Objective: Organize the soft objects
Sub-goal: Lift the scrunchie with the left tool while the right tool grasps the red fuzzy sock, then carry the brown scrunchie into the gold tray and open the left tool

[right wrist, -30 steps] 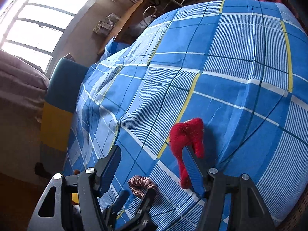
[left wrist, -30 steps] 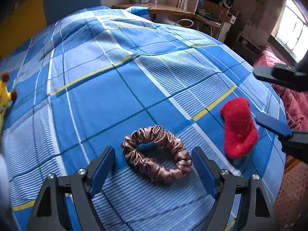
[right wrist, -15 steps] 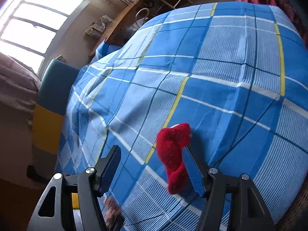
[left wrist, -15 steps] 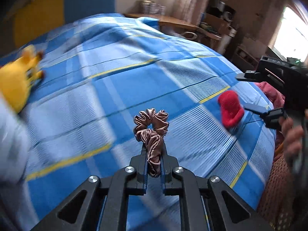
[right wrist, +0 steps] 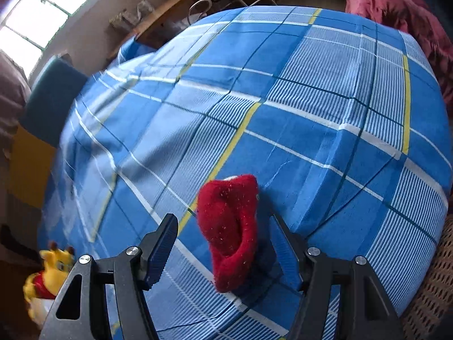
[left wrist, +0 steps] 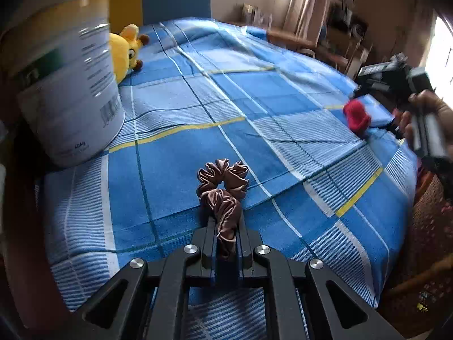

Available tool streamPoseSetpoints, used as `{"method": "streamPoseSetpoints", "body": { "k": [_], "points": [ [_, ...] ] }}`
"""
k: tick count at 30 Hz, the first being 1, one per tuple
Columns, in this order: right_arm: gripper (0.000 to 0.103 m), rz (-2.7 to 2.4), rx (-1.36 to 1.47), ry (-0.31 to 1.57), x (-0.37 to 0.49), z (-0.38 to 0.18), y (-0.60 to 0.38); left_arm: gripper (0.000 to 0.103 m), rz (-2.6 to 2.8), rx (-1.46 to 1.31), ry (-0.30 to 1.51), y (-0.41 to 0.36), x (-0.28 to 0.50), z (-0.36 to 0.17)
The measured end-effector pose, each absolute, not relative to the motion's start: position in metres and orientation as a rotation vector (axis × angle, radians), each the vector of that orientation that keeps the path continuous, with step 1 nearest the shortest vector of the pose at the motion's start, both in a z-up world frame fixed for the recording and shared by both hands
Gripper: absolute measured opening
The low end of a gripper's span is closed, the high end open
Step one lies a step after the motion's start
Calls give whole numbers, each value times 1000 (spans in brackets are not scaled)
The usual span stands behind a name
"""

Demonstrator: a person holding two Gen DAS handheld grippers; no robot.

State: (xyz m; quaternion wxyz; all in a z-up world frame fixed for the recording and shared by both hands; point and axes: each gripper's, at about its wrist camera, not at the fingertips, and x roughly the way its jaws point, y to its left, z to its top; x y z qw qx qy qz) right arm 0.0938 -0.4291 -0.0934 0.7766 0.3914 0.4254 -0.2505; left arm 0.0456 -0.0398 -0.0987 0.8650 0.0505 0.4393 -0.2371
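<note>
My left gripper (left wrist: 225, 226) is shut on a brown satin scrunchie (left wrist: 223, 187), which hangs pinched between the pads above the blue plaid bedspread (left wrist: 283, 107). A red fuzzy sock (right wrist: 230, 232) lies on the bedspread between the fingers of my right gripper (right wrist: 223, 243), which stands open around it; the pads do not press on it. The left wrist view shows the same red sock (left wrist: 356, 116) at the far right, with a person's hand on the right gripper beside it.
A large white tin can (left wrist: 65, 79) stands at the left on the bed. A yellow plush toy (left wrist: 124, 51) lies behind it, also visible as the plush toy (right wrist: 51, 272) at lower left. A red blanket (right wrist: 402, 14) lies beyond the bed's far corner.
The left gripper closed on the scrunchie, lifted it and carried it left toward the tin can. The right gripper turned slightly, bringing the sock between its fingers.
</note>
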Motion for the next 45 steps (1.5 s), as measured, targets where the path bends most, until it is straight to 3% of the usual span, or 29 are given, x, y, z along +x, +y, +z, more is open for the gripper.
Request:
{"method": "streamPoseSetpoints", "body": {
  "k": [4,6,7,8,12,17,20,45],
  "points": [
    [67,-540,698,996,111,-102,-418,10,-507,105,883,-40,42,-104],
    [30,-543,577,1022,117,-99,-406,10,-509,81,880,-36,41,-104],
    [23,-534,546,1022,118,-96,-401,10,-513,65,878,-34,41,-105],
    [22,-512,527,1009,118,-92,-396,10,-517,58,874,-33,41,-105],
    [22,-316,423,964,125,-78,-360,10,-519,84,837,-34,35,-106],
    [22,-112,324,1069,139,-90,-319,11,-523,74,828,-33,35,-108],
    [22,-125,327,1156,140,-106,-320,11,-526,73,824,-33,36,-108],
    [28,-115,165,1148,147,-114,-309,10,-513,89,842,-35,35,-104]
  ]
}}
